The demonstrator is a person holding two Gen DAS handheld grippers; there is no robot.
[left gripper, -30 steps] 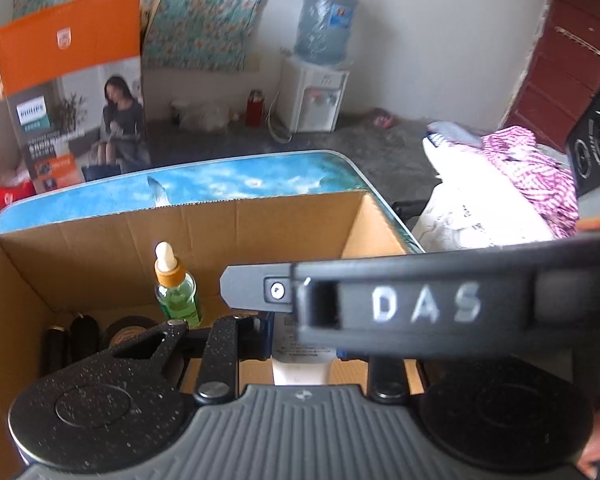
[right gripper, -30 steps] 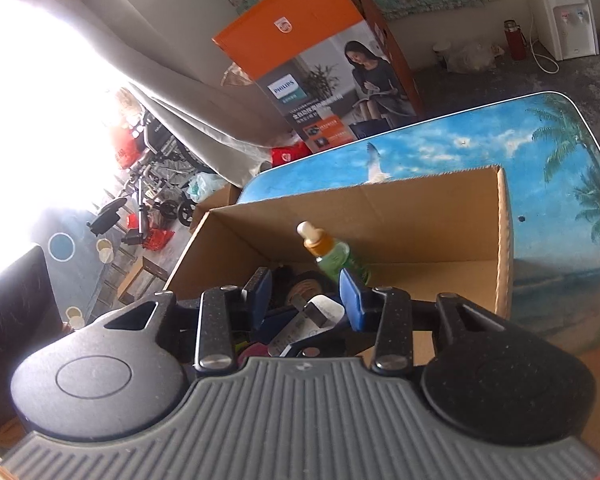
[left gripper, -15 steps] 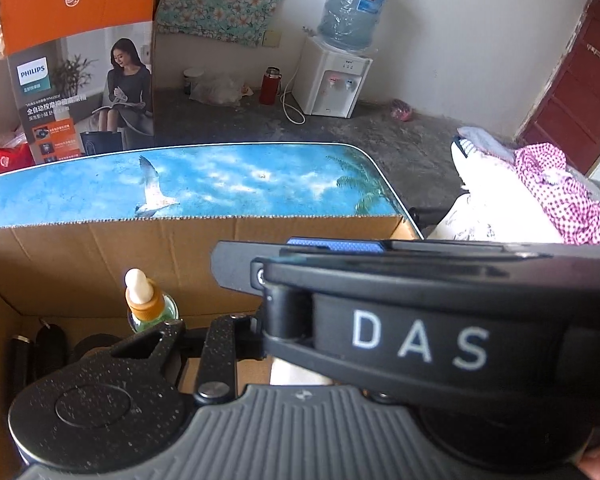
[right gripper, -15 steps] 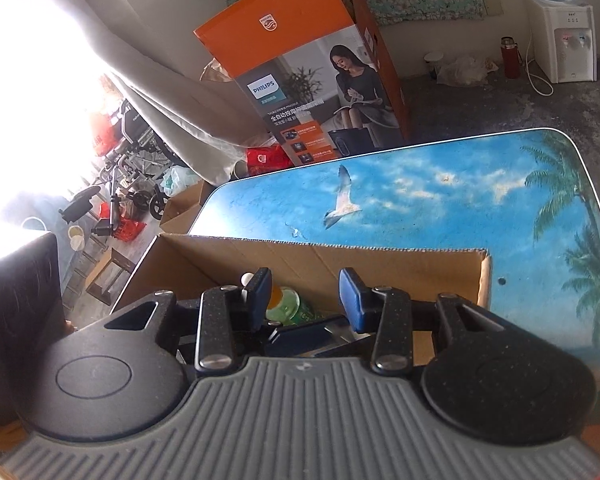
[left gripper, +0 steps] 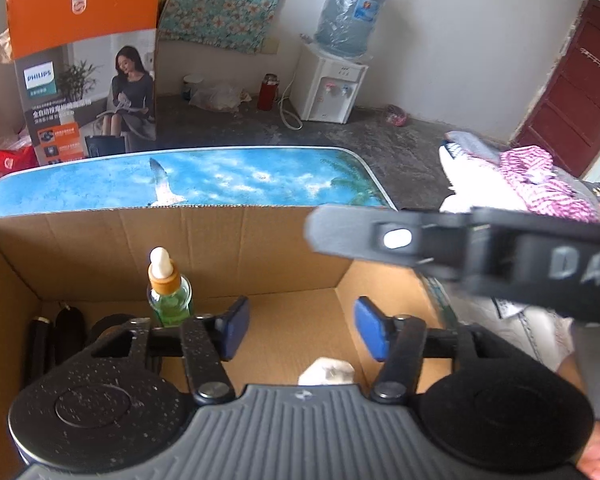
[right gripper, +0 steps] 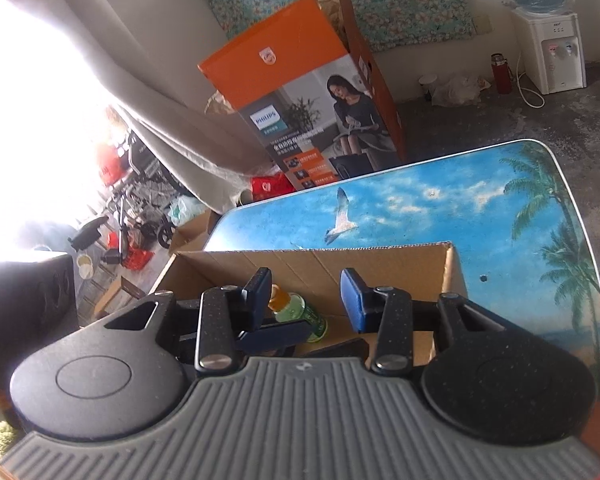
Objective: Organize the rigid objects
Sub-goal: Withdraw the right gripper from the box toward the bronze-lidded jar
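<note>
1. The green dropper bottle (left gripper: 169, 295) stands upright in the cardboard box (left gripper: 260, 240), near its far wall, with dark items (left gripper: 56, 340) to its left and a white object (left gripper: 327, 372) near the front.
2. The left gripper (left gripper: 300, 330) hovers over the box, jaws spread and empty.
3. The right gripper (right gripper: 306, 300) is likewise spread, holding nothing.
4. The box sits on the sky-print table (right gripper: 440, 200).
5. The next placement should likely target the bare floor right of the bottle, lowering gently to avoid toppling it.

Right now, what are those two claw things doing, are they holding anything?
Left gripper: jaws open, holding nothing, above the cardboard box.
Right gripper: jaws open, holding nothing, with the green dropper bottle beyond them.
</note>
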